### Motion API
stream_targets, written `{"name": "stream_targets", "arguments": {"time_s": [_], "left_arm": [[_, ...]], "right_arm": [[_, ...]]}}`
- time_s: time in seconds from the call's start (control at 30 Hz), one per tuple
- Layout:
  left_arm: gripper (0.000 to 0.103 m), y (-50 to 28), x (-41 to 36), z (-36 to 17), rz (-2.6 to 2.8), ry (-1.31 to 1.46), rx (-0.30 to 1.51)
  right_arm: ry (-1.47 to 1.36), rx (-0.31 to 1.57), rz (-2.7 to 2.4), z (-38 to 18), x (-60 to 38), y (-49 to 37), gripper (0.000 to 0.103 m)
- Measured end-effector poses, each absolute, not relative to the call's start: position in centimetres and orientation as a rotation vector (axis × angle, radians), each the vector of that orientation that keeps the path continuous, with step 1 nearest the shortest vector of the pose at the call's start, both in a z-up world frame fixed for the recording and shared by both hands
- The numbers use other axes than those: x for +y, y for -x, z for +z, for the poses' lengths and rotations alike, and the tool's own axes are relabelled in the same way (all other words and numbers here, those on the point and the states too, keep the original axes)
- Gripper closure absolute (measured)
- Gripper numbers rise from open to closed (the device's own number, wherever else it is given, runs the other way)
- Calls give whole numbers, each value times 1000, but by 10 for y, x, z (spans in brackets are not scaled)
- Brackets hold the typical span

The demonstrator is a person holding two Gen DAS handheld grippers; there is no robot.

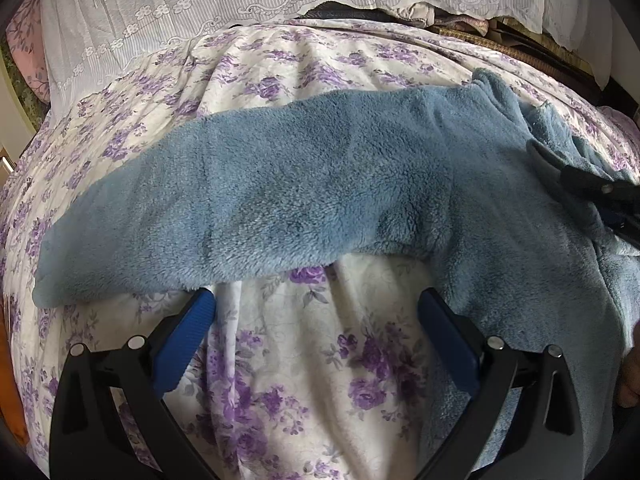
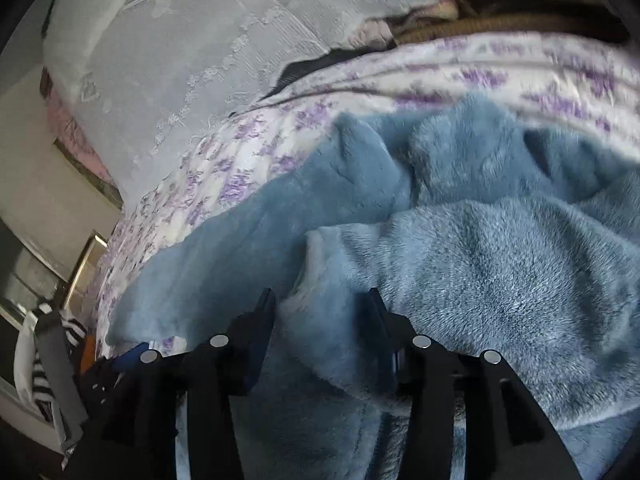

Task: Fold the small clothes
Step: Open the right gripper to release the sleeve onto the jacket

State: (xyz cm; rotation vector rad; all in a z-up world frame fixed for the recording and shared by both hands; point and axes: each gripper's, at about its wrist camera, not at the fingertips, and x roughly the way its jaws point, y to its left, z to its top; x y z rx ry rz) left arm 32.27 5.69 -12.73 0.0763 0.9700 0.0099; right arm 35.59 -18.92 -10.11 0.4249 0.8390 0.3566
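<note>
A blue fleece garment [image 1: 304,188] lies on a floral bedspread [image 1: 304,344], one long sleeve stretched out to the left. My left gripper [image 1: 316,304] is open and empty, its blue pads just below the sleeve's near edge. My right gripper [image 2: 322,300] is partly open over the garment's body [image 2: 480,264], with a fold of fleece edge [image 2: 316,276] lying between its fingers; I cannot tell whether it pinches it. The right gripper also shows at the right edge of the left wrist view [image 1: 592,188], resting on the fleece.
A white lace cover [image 1: 224,4] hangs over pillows at the back of the bed. Dark and brown items [image 1: 500,36] lie at the back right. In the right wrist view, a striped cloth [image 2: 44,364] and furniture [image 2: 84,264] stand past the bed's left edge.
</note>
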Motion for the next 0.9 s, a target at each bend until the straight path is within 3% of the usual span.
{"name": "stream_targets", "arguments": {"time_s": [0.23, 0.33, 0.4, 0.67, 0.8, 0.9], "left_arm": [[4, -323, 56, -128, 10, -78, 974], [4, -323, 55, -129, 14, -88, 973], [4, -323, 54, -130, 18, -99, 973], [4, -322, 53, -131, 22, -112, 969], [4, -322, 53, -131, 22, -112, 969], [4, -322, 54, -131, 20, -109, 970]], "right_arm": [[-251, 613, 60, -44, -253, -307, 56], [-275, 701, -84, -72, -303, -308, 56], [-309, 884, -59, -115, -321, -323, 55], [-232, 727, -79, -71, -321, -317, 51], [-238, 933, -154, -112, -332, -375, 44], [-221, 901, -188, -112, -326, -370, 42]]}}
